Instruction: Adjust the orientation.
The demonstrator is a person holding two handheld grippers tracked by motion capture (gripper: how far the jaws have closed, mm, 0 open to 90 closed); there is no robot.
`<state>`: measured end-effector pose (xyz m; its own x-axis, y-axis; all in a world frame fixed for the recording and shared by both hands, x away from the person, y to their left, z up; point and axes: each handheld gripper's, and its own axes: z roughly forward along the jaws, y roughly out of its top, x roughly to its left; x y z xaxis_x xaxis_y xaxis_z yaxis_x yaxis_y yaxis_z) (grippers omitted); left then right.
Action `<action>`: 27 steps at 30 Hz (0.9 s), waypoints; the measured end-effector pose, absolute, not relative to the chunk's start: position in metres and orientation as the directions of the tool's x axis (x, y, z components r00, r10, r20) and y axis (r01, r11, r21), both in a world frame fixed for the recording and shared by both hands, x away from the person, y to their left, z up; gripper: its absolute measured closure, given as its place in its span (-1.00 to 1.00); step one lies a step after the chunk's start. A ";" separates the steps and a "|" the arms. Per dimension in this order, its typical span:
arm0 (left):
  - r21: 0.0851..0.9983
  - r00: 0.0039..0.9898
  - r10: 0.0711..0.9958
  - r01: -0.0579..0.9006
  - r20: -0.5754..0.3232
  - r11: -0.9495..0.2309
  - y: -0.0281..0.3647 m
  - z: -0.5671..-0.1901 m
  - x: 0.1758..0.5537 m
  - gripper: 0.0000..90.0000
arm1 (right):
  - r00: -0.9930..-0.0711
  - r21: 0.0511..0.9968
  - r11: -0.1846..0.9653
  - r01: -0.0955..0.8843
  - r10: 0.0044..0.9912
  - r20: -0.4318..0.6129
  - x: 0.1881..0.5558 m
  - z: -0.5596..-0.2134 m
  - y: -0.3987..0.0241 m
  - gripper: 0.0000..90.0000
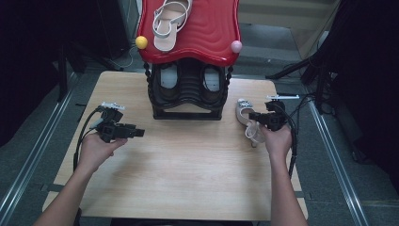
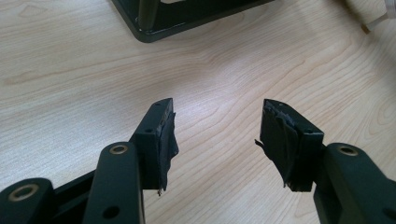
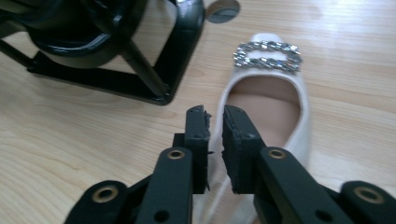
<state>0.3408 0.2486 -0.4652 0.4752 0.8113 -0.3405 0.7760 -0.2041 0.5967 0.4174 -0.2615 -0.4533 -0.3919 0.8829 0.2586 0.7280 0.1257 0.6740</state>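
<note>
Cream leather with a glittering buckle marks the shoe [image 3: 268, 100] lying flat on the pale wooden surface [image 1: 188, 160], just right of the black rack [image 1: 188, 92] whose red top [image 1: 207, 33] already carries a matching sandal [image 1: 169, 21]. The right claw [image 3: 214, 122] sits low over the shoe's near side edge, jaws a narrow gap apart, with the rim of the shoe running under and between them; I cannot tell whether the pads are pressing on that rim. The step in hand looks like taking hold of the shoe by its side wall. To do it well, the jaws should straddle the rim squarely, one inside the opening and one outside, and close firmly before any lift, keeping clear of the buckle and the rack's foot nearby. The left claw [image 2: 215, 140] hovers with its jaws wide apart over bare wood, well away from the shoe, holding nothing.
</note>
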 end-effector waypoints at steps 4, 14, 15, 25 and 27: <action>0.594 0.478 0.811 0.776 -0.337 -0.211 0.248 -0.465 0.341 0.01 | -0.406 0.662 0.147 0.735 0.877 0.257 0.421 -0.457 -0.252 0.70; 0.590 0.479 0.811 0.778 -0.337 -0.214 0.248 -0.467 0.340 0.01 | -0.382 0.619 0.159 0.769 0.890 0.247 0.433 -0.477 -0.247 0.73; 0.590 0.476 0.812 0.779 -0.338 -0.211 0.248 -0.467 0.339 0.01 | -0.381 0.616 0.164 0.771 0.893 0.240 0.434 -0.478 -0.246 0.72; 0.590 0.468 0.817 0.781 -0.338 -0.203 0.252 -0.469 0.336 0.01 | -0.365 0.569 0.208 0.796 0.914 0.178 0.442 -0.491 -0.235 0.78; 0.589 0.465 0.818 0.782 -0.338 -0.202 0.253 -0.469 0.336 0.01 | -0.354 0.563 0.202 0.801 0.918 0.176 0.443 -0.491 -0.235 0.81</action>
